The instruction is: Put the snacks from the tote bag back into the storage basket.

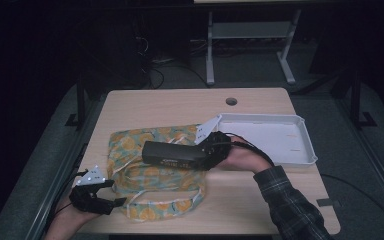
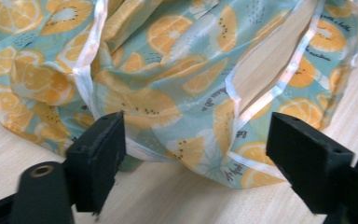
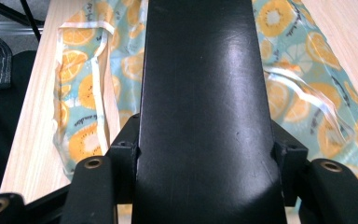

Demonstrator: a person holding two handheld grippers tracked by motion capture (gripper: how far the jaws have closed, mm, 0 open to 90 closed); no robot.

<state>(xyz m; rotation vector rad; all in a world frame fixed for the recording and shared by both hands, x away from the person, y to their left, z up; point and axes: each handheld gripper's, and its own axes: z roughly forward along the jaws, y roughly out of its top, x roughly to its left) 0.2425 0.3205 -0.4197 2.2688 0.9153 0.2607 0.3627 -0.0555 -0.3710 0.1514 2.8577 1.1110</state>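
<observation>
R claw (image 1: 206, 152) is clenched on one end of a long black box (image 1: 172, 153), its jaws pressing the box's two long sides, as the right gripper view shows w/ the dark case running straight out ahead btwn them. The box hangs level above the fruit-print bag (image 1: 155, 167), which lies flat on the table (image 1: 170, 102) directly under and ahead of that claw. Gripping the end rather than the middle probably leaves the far end free to lead into the bag's opening.

L claw (image 1: 111, 200) sits released at the bag's near edge: jaws stand wide apart, bag rim and a white-trimmed handle loop (image 2: 261, 88) just ahead of and btwn them, pads not pressing the cloth. My guess is it's posted there to catch the rim and hold the mouth open, since the bag is limp and lies collapsed; can't tell yet which layer it would take.

A white tray (image 1: 275, 137) rests on the table just behind R claw, past the person's hand; looks empty, likely where the box came from, tho that's only a guess.

Count: 1 box, 1 bag w/ 2 handle loops visible, 1 tray, 2 claws, 1 table w/ 1 round cable hole (image 1: 231, 101) far beyond both claws.
</observation>
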